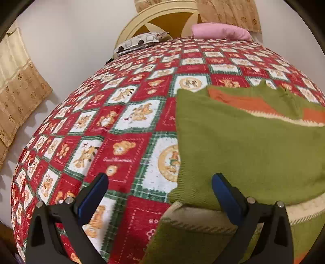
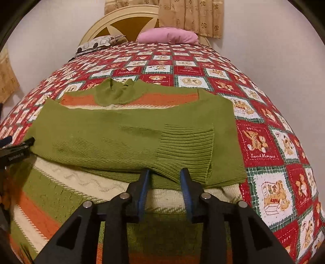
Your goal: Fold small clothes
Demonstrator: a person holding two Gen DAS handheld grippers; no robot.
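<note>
A small green knitted sweater [image 2: 130, 134] with orange and cream stripes lies flat on the bed, collar toward the headboard. Both sleeves are folded across its chest, and the ribbed cuff [image 2: 186, 150] of the top sleeve lies near its right side. My right gripper [image 2: 164, 174] is open, jaws partly apart, just above the sleeve's near edge beside the cuff, holding nothing. My left gripper [image 1: 160, 180] is wide open over the sweater's left edge [image 1: 233, 146], its right finger above the green knit and its left finger above the bedspread. It also shows at the right wrist view's left edge [image 2: 18, 146].
The bed is covered by a red, white and green teddy-bear quilt [image 2: 262, 142]. A pink pillow [image 2: 168, 35] and a white patterned pillow [image 2: 95, 43] lie by the cream headboard [image 2: 121, 18]. Beige curtains [image 1: 18, 87] hang on the white walls.
</note>
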